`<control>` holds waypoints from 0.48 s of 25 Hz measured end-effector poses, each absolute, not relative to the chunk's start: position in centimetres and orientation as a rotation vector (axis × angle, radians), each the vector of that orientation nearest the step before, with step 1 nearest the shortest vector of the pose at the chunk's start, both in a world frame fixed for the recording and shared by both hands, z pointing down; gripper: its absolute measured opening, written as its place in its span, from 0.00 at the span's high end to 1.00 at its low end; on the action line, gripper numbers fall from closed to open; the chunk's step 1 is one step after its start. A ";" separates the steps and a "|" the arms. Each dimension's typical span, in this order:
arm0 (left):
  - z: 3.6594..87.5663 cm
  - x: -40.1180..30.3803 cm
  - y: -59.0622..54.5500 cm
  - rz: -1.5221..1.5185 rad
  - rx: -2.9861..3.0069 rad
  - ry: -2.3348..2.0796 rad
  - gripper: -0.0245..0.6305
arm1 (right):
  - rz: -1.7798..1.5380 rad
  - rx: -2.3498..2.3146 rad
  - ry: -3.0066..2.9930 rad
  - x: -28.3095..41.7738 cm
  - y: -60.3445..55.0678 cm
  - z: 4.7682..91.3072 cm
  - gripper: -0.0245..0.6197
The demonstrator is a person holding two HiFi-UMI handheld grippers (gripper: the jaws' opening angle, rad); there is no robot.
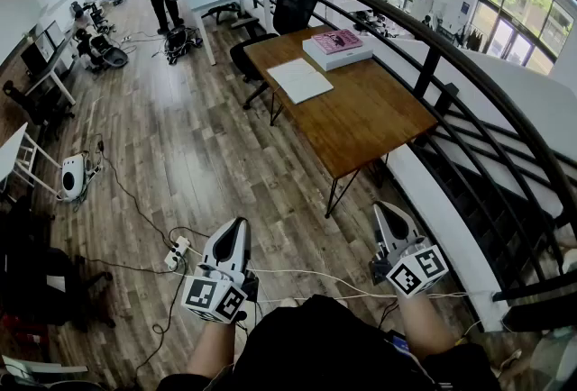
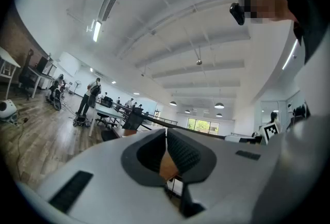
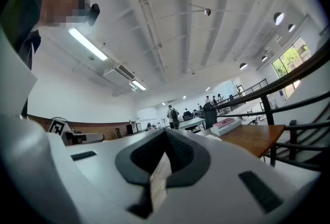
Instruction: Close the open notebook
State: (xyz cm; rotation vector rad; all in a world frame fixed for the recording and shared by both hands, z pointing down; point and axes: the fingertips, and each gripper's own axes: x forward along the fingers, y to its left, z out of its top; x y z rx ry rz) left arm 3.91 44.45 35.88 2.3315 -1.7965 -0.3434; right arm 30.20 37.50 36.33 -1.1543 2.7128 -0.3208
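White open notebook [image 1: 300, 79] lies well apart from your fingers [image 2: 185, 153]: both pairs are closed on nothing, left gripper [image 1: 236, 227] and right gripper [image 1: 386, 213] held level over the wooden floor [image 1: 180, 155], the notebook flat on the brown wooden worktop [image 1: 370, 114] ahead.

We note a wooden counter [image 1: 370, 114] beside a black railing [image 1: 433, 47]. A pink book [image 1: 336, 40] lies on a white box [image 1: 338, 59] at its far end. A power strip [image 1: 177, 252] sits on the floor [image 1: 180, 155].
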 end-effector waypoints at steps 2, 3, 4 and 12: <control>36.2 3.7 44.4 -0.344 2.330 -1.793 0.93 | -0.319 -1.154 2.718 30.0 37.5 36.4 0.97; 36.2 3.6 44.4 -0.345 2.328 -1.792 0.93 | -0.319 -1.154 2.721 29.9 37.5 36.4 0.97; 36.3 3.5 44.3 -0.348 2.327 -1.792 0.93 | -0.319 -1.154 2.725 29.8 37.5 36.5 0.97; 35.7 3.9 43.4 -0.351 2.337 -1.787 0.93 | -0.329 -1.124 2.742 29.4 37.1 35.8 0.97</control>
